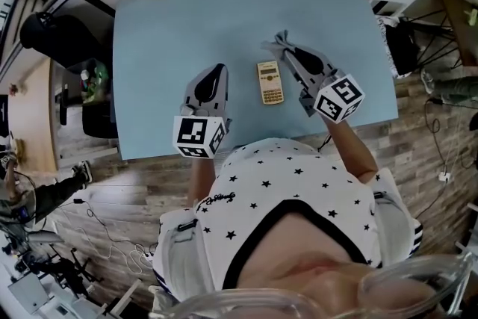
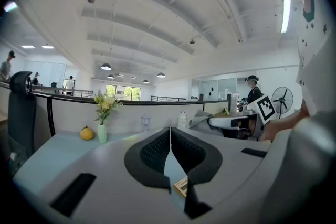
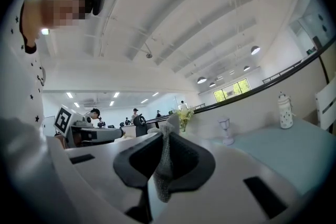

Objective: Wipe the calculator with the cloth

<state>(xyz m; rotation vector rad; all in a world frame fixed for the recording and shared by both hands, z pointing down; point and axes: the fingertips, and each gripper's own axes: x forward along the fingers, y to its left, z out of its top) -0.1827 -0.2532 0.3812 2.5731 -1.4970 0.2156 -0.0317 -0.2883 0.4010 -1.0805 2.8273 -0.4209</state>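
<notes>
Grey cloth point(image 1: 278, 42) pinched in right gripper point(image 1: 290, 50), just beyond calculator point(image 1: 269, 82), not touching it. Calculator lies flat on blue table point(image 1: 164, 63) between both grippers. Left gripper point(image 1: 217, 72) closed, empty. Wiping seemingly not started; all remains

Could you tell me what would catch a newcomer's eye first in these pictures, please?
Probably the yellow calculator, lying on the light blue table between the two grippers. Next, the right gripper, whose jaws pinch a grey cloth just beyond the calculator's far end. The left gripper is to the calculator's left, jaws together with nothing between them.
</notes>
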